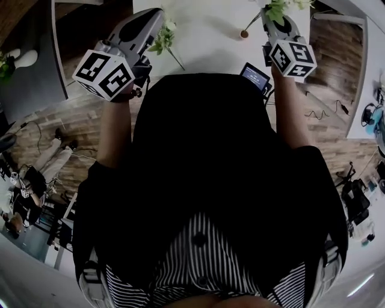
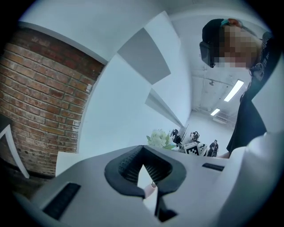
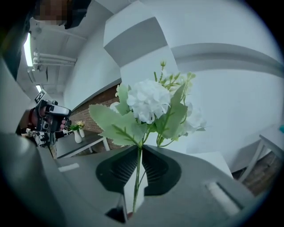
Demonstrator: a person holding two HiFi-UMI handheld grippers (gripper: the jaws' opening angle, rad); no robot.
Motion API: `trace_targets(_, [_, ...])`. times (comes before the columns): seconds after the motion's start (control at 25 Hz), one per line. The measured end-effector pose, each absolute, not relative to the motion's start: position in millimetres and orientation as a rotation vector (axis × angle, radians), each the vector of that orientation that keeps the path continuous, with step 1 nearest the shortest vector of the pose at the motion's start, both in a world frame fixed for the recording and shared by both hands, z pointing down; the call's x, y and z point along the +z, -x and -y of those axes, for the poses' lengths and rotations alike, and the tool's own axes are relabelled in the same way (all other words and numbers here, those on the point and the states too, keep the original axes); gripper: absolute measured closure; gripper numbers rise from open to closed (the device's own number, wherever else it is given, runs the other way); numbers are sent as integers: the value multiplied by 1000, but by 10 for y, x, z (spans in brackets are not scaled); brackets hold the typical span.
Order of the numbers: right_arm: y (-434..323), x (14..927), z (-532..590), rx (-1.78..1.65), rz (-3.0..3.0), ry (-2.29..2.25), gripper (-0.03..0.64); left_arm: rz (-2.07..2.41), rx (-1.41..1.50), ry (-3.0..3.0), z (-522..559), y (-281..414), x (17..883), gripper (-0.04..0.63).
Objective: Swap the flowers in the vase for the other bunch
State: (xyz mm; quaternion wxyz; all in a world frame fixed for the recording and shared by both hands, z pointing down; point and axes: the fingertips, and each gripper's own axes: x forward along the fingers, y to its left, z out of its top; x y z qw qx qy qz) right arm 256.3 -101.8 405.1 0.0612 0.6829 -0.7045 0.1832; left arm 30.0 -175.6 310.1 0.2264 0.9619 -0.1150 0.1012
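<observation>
In the head view both grippers are raised over the white table (image 1: 210,24). My right gripper (image 1: 272,15) (image 3: 138,148) is shut on the thin stem of a full bunch of white flowers (image 1: 283,7) (image 3: 151,104). Its stem slants down to a brown end (image 1: 243,34). My left gripper (image 1: 157,17) (image 2: 143,153) has its jaws closed together on a smaller greenish-white bunch (image 1: 163,36), whose stem (image 1: 177,61) trails toward me. A short piece of stem with a pinkish end (image 2: 150,189) shows between the left pads. No vase shows on the white table.
A small dark screen (image 1: 255,77) lies at the table's near edge. A dark table at the upper left carries a white vase (image 1: 25,58) (image 3: 78,134). Cables run over the wooden floor (image 1: 325,111), and another white table (image 1: 361,90) stands at the right. People sit at the lower left.
</observation>
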Motion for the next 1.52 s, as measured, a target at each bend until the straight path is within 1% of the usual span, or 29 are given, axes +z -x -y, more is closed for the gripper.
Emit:
trace_targets(0.64, [-2462, 4281, 888, 505, 2090, -2089, 584, 268, 309, -2658, 1788, -318, 3116, 589])
trace_targets(0.96, [-2392, 4583, 820, 522, 2051, -2090, 580, 250, 331, -2649, 1785, -350, 3173, 589])
trace_targets(1.2, [-2244, 4821, 737, 530, 2018, -2008, 565, 242, 317, -2645, 1773, -388, 3187, 589])
trace_targets(1.52, [-2185, 5064, 675, 560, 1976, -1964, 566, 259, 322, -2632, 1808, -350, 3224, 589])
